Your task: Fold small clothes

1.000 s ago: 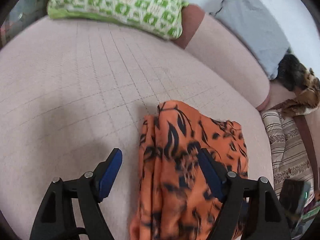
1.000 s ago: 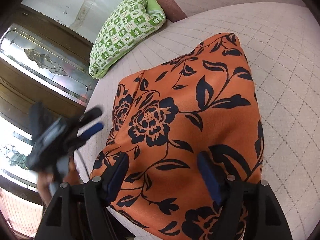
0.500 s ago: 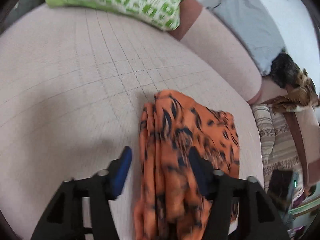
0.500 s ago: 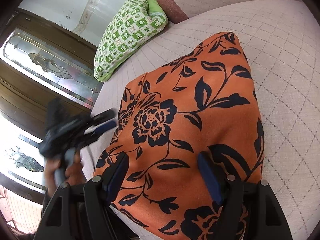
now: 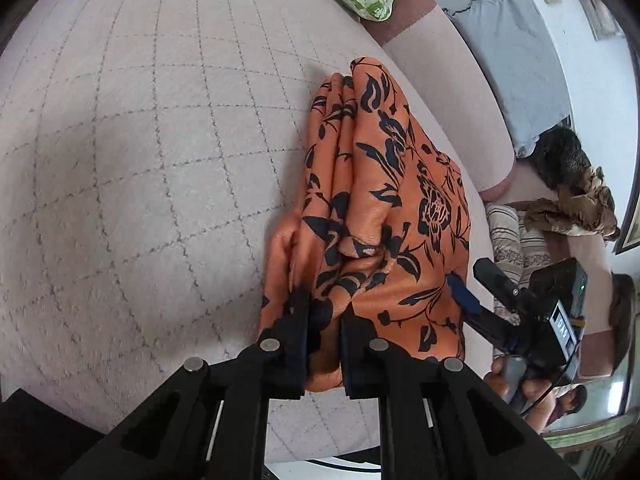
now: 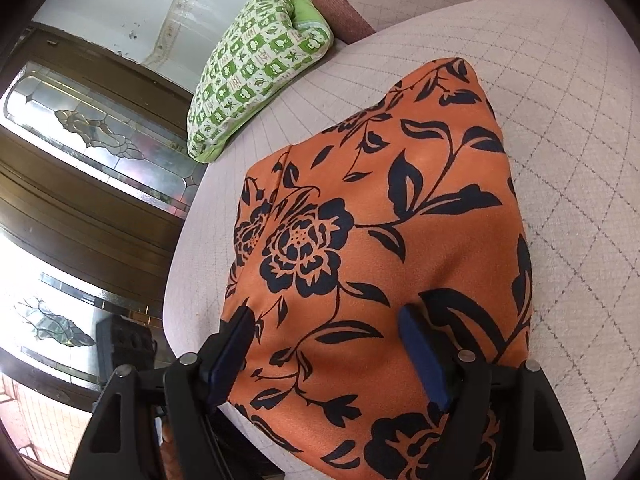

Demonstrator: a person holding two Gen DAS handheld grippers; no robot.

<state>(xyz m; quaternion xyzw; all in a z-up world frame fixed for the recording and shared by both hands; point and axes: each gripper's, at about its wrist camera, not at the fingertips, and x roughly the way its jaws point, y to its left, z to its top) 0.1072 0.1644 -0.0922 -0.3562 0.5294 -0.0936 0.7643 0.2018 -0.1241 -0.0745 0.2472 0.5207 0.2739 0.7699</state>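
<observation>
- Two tools work one garment: an orange cloth printed with dark navy flowers and leaves point(image 6: 380, 240), lying part-folded on a pale pink quilted sofa seat point(image 5: 140, 160), close to the seat's front edge.
- Left tool point(image 5: 324, 320): its jaws have just been closing and now pinch a bunched edge of the orange cloth, with fabric puckered between the black fingers.
- Right tool point(image 6: 326, 344): released, its blue pads point(image 6: 420, 356) standing wide apart over the cloth's near part; whether they rest on the fabric I cannot tell.
- Handling, as I judge it: the cloth looks thin, soft and light, perhaps a little slick, so it will drape and slide rather than hold a crease; stacked layers along the left side may slip out of line when lifted.
- Where to take hold: at a corner or along a folded edge, gathering all layers in one pinch, as the left tool does. The opposite near corner seems the fitting place for the right tool, so the fold can be carried over evenly.
- Nearby, well apart from the cloth: a green-and-white patterned cushion point(image 6: 260, 64) at the seat's far end.
</observation>
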